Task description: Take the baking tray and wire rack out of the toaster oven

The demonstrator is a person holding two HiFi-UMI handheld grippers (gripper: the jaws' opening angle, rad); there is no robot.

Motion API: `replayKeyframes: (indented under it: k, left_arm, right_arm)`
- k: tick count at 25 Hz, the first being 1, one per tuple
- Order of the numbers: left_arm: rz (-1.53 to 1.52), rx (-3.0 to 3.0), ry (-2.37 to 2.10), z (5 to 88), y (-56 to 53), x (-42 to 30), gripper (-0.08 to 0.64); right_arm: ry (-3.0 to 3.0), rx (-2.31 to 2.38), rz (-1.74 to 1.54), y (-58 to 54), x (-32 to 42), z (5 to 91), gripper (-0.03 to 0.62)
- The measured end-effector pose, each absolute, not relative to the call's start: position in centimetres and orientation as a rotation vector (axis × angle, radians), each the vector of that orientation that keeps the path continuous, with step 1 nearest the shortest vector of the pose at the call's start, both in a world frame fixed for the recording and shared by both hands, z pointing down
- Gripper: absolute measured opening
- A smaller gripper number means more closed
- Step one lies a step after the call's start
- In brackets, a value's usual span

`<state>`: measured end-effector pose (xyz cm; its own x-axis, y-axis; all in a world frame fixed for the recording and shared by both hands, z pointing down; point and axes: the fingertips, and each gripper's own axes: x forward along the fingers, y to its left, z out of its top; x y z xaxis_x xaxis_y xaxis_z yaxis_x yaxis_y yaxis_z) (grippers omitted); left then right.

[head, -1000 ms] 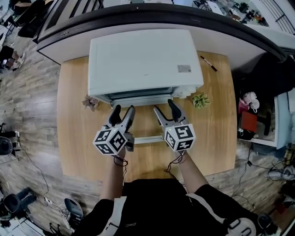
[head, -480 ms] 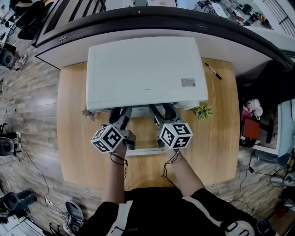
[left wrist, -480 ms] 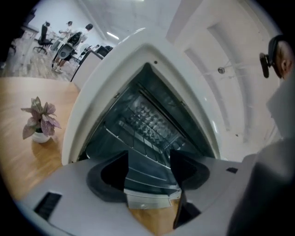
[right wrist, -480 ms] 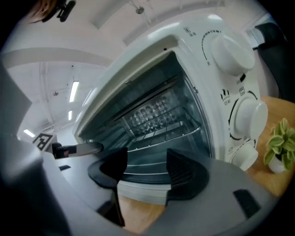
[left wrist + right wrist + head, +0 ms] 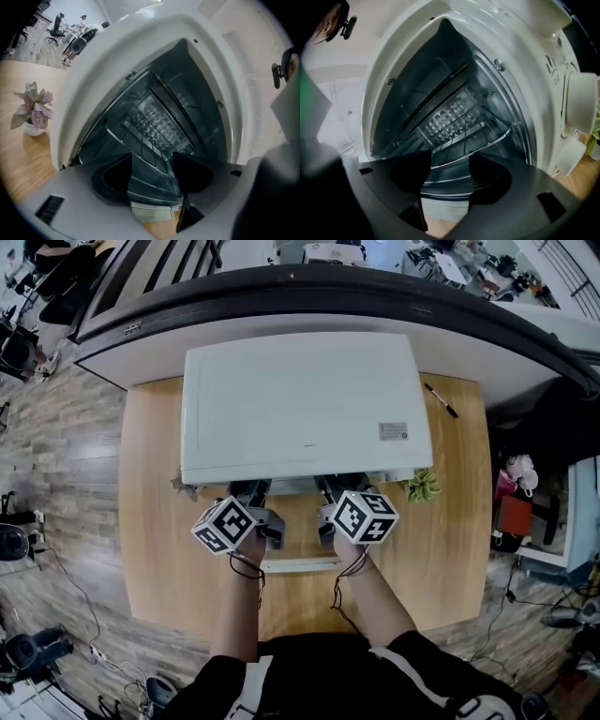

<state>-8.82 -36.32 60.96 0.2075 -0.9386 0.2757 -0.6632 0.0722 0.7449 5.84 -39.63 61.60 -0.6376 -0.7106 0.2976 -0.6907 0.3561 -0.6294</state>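
The white toaster oven (image 5: 305, 404) stands on the wooden table with its door folded down. The wire rack (image 5: 140, 143) (image 5: 480, 143) lies inside the dark cavity. What looks like a dark tray lip (image 5: 447, 182) shows just below it. My left gripper (image 5: 251, 491) (image 5: 152, 171) reaches into the opening and is open, with the rack's front edge just past its tips. My right gripper (image 5: 333, 488) (image 5: 449, 171) sits beside it and its jaws are closing. The rack's front bar crosses the gap between them, and the pads are not pressing on it. In the head view the oven's top hides both sets of fingertips.
The door's handle bar (image 5: 300, 565) lies below my wrists. A small pink-leaved plant (image 5: 33, 105) stands left of the oven and a green one (image 5: 424, 486) to the right. White knobs (image 5: 581, 110) line the oven's right side. A pen (image 5: 441, 399) lies at the back right.
Both grippers have moved forward and a little down, from in front of the open door to the oven's mouth. Their jaws have slipped out of sight under the oven's top.
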Motion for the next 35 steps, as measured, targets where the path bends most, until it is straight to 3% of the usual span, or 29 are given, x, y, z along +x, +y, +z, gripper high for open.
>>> replayKeyframes:
  k: [7, 10, 13, 17, 32, 35]
  left_arm:
    - [-0.444, 1.628, -1.592, 61.8, -37.7, -9.9, 0.272]
    - [-0.477, 1.601, -1.62, 62.1, -37.7, -10.1, 0.211]
    - [-0.498, 1.602, -1.623, 61.9, -37.6, -9.9, 0.152]
    - [-0.489, 1.607, -1.623, 61.9, -37.1, -9.7, 0.15]
    - [-0.454, 1.593, -1.598, 61.7, -33.7, -8.9, 0.147]
    - [-0.461, 1.586, -1.585, 61.6, -32.7, -8.7, 0.144]
  right_arm:
    - [2.482, -1.325, -1.209, -41.2, 5.3, 62.0, 0.212]
    - [2.434, -1.35, -1.234, -41.6, 5.8, 62.2, 0.169]
    - [2.412, -1.357, -1.258, -41.5, 5.9, 62.4, 0.169]
    - [2.402, -1.332, -1.272, -41.2, 6.1, 62.3, 0.15]
    - [2.408, -1.298, -1.311, -38.1, 6.9, 62.2, 0.15]
    - [2.383, -1.291, -1.326, -37.8, 7.2, 62.0, 0.193]
